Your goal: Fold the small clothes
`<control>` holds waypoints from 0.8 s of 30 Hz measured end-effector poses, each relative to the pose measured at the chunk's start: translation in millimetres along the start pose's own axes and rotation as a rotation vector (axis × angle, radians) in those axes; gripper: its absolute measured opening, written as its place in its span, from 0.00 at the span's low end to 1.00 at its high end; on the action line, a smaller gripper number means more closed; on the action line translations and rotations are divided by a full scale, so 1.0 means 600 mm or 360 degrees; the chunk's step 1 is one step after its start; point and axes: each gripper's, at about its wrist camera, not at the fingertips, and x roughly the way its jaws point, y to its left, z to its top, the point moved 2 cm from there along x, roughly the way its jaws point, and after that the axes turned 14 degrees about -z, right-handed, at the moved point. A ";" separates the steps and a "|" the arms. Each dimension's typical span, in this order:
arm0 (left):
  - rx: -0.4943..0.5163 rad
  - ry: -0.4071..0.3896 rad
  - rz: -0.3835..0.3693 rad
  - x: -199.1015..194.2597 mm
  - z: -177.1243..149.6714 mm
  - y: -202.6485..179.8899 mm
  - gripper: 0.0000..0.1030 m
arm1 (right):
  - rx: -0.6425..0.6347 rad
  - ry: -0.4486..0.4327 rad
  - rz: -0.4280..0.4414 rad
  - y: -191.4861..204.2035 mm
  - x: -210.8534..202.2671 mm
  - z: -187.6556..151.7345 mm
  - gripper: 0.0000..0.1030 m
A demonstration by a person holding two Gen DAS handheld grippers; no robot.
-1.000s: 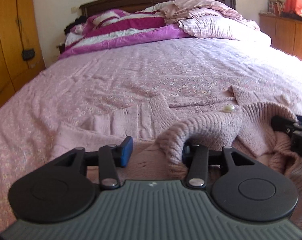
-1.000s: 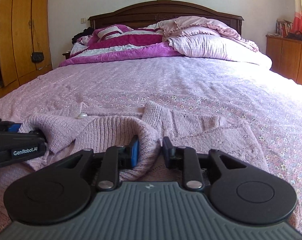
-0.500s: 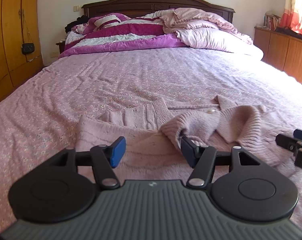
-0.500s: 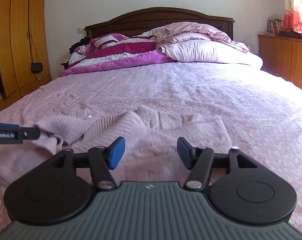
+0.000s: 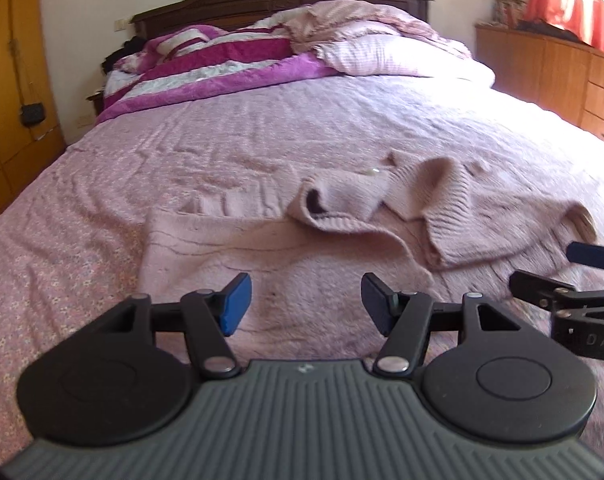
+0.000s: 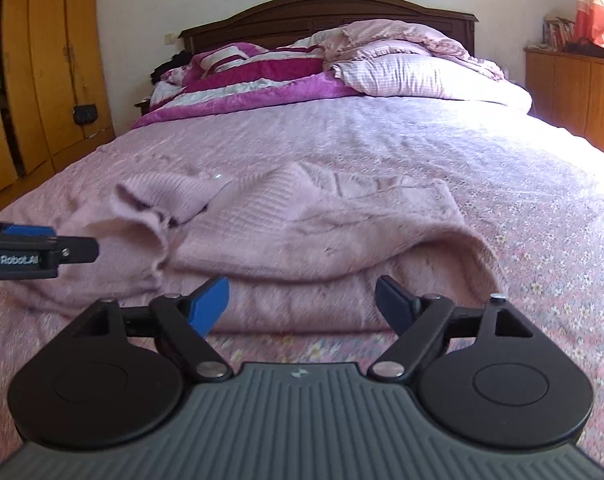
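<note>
A small pink knitted sweater (image 5: 342,236) lies on the bed, its near part folded over, with both ribbed sleeves laid across the top. It also shows in the right wrist view (image 6: 322,232). My left gripper (image 5: 306,300) is open and empty, just above the sweater's near edge. My right gripper (image 6: 302,300) is open and empty, at the sweater's folded near edge. The right gripper's fingers (image 5: 542,286) show at the right edge of the left wrist view. The left gripper shows at the left edge of the right wrist view (image 6: 37,252).
The pink floral bedspread (image 5: 101,200) covers a wide bed. A magenta striped quilt (image 5: 221,64) and pink pillows (image 5: 390,52) are heaped at the headboard. A wooden wardrobe (image 6: 41,80) stands left, a wooden dresser (image 5: 562,72) right.
Both grippers have let go of the sleeves, opened wide and drawn back toward the near edge. The sleeves now lie on top of the sweater.
</note>
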 end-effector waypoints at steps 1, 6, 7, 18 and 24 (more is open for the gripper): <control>0.0022 0.0008 -0.0011 0.000 -0.001 -0.004 0.60 | -0.0010 -0.0008 -0.0006 0.003 -0.004 -0.003 0.88; 0.0141 0.0059 -0.0018 0.010 -0.015 -0.026 0.60 | -0.0029 -0.0072 -0.0076 0.005 -0.016 -0.020 0.96; 0.0162 0.0068 -0.0020 0.013 -0.018 -0.030 0.60 | -0.0041 -0.0069 -0.0083 0.005 -0.017 -0.025 0.96; 0.0498 0.0110 0.0056 0.050 -0.045 -0.091 0.60 | -0.0012 -0.0039 -0.0104 -0.006 -0.015 -0.043 0.98; 0.0540 0.0079 0.0092 0.062 -0.048 -0.094 0.60 | 0.0069 -0.0019 -0.0068 -0.020 -0.016 -0.043 0.98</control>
